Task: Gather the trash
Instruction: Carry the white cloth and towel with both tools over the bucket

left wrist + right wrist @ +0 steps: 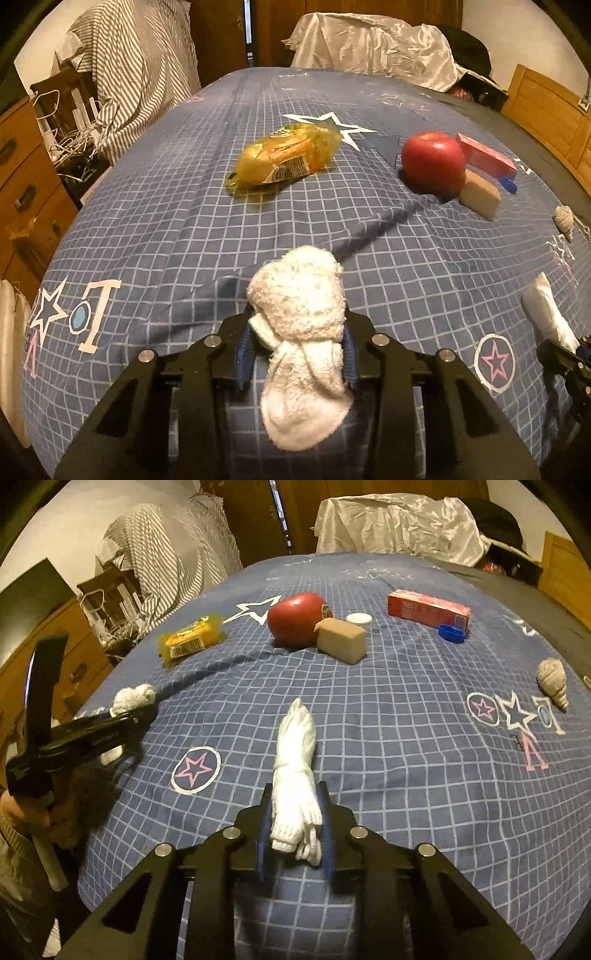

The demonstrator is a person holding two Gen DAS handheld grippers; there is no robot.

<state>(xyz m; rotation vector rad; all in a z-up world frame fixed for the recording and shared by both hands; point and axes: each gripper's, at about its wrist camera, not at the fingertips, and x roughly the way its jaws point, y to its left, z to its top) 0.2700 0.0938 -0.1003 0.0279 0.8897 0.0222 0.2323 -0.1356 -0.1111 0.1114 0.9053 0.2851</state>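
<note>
My left gripper (297, 354) is shut on a fluffy white sock bundle (299, 310), which bulges above its blue fingers (245, 354) and hangs down below them. In the right wrist view the same gripper (142, 710) shows at the left with the fluffy bundle (133, 698) at its tip. My right gripper (295, 830) is shut on a rolled white cloth (295, 760) that points away across the blue checked bedcover (406, 757). A yellow crinkled wrapper (284, 158) (192, 637) lies further back on the bed.
A red apple (295, 618), a beige sponge block (341, 640), a red carton (428, 611), a blue cap (452, 633), a white cap (358, 618) and a shell (552, 681) lie on the bed. Wooden drawers (22, 192) stand left. A hand (55, 812) holds the left gripper.
</note>
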